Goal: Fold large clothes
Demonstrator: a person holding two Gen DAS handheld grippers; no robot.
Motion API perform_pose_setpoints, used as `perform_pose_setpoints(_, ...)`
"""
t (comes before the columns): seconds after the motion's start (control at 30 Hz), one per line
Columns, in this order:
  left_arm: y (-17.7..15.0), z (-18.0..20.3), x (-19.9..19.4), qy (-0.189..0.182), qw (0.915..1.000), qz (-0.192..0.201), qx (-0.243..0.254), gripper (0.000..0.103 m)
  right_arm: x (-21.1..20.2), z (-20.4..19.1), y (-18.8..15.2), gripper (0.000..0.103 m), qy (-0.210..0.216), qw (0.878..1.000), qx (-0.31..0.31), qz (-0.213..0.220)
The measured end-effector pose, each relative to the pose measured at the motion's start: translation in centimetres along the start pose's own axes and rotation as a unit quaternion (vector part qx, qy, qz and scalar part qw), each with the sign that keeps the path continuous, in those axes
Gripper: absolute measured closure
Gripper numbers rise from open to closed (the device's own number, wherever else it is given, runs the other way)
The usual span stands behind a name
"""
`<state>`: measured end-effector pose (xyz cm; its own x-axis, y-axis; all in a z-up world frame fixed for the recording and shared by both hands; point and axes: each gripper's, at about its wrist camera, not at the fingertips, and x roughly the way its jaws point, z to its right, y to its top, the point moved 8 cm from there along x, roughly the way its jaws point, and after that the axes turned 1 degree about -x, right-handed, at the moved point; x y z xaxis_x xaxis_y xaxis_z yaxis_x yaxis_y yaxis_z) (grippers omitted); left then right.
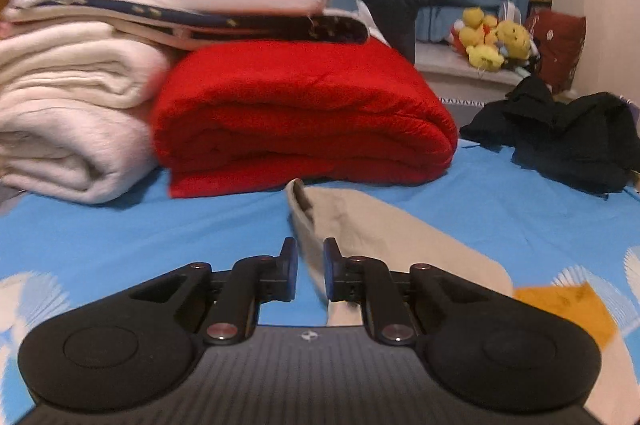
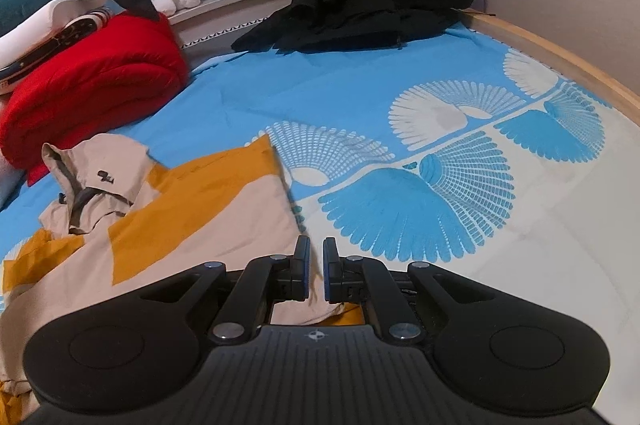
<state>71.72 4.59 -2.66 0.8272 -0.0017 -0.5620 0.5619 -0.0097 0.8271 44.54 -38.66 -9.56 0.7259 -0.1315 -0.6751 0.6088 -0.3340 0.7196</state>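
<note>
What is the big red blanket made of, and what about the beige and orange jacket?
The red blanket looks like soft, fuzzy fleece: its surface is nubbly and matte, folded in thick rolls. The beige and orange jacket seems a thin, smooth woven cloth, maybe nylon or cotton; it lies flat with sharp creases.
</note>
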Motion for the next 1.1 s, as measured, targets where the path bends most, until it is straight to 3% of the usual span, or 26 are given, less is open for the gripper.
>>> perform_pose_setpoints(0.07,1.4,-0.3,4.1,0.012,0.9999,-0.005,-0.005,0.082,0.5,0.0,-0.1,0.097,-0.005,1.0,0.001,-0.006)
perform_pose_setpoints(0.13,2.6,-0.8,8.1,0.014,0.9996,-0.015,-0.018,0.067,1.1,0.1,-0.2,0.097,-0.009,1.0,0.003,-0.014)
perform_pose_setpoints(0.17,3.1,-0.9,9.7,0.017,0.9994,-0.019,-0.025,0.065,1.2,0.0,-0.3,0.097,-0.008,1.0,0.002,-0.016)
perform_pose_setpoints(0.4,4.2,-2.9,18.4,0.065,0.9953,-0.049,-0.051,0.063,2.3,-0.7,-0.9,0.097,-0.01,0.999,-0.016,-0.026)
perform_pose_setpoints(0.47,4.0,-3.3,19.9,0.074,0.9945,-0.057,-0.047,0.067,2.5,-0.7,-1.0,0.097,-0.012,0.999,-0.018,-0.03)
perform_pose_setpoints(0.57,3.8,-2.7,20.7,0.062,0.9955,-0.069,-0.016,0.101,2.7,-0.7,-0.9,0.097,-0.01,0.999,-0.004,-0.035)
perform_pose_setpoints(0.6,3.7,-2.5,20.4,0.059,0.9958,-0.07,-0.007,0.103,2.6,-0.8,-0.9,0.097,-0.008,0.999,-0.002,-0.035)
perform_pose_setpoints(0.67,4.6,-1.8,17.8,0.037,0.9987,-0.036,-0.002,0.103,2.4,-1.3,-0.7,0.097,-0.002,1.0,-0.006,-0.031)
perform_pose_setpoints(0.73,5.5,0.4,12.9,-0.007,0.999,0.014,0.041,0.103,1.9,-1.6,-0.4,0.097,0.002,1.0,-0.007,-0.025)
perform_pose_setpoints(0.8,5.0,2.7,5.8,-0.062,0.9912,0.068,0.096,0.103,1.3,-1.6,0.0,0.097,0.009,1.0,0.001,-0.019)
perform_pose_setpoints(0.9,-0.3,5.3,-5.7,-0.127,0.9709,0.102,0.175,0.103,0.3,-1.5,0.6,0.097,0.021,1.0,0.013,-0.006)
perform_pose_setpoints(1.0,-10.6,5.7,-14.0,-0.158,0.9533,0.063,0.25,0.103,-0.3,-1.2,0.9,0.097,0.031,0.999,0.027,0.001)
perform_pose_setpoints(1.1,-20.1,4.0,-16.5,-0.165,0.947,-0.059,0.269,0.098,-0.8,-1.0,0.8,0.097,0.038,0.998,0.042,-0.001)
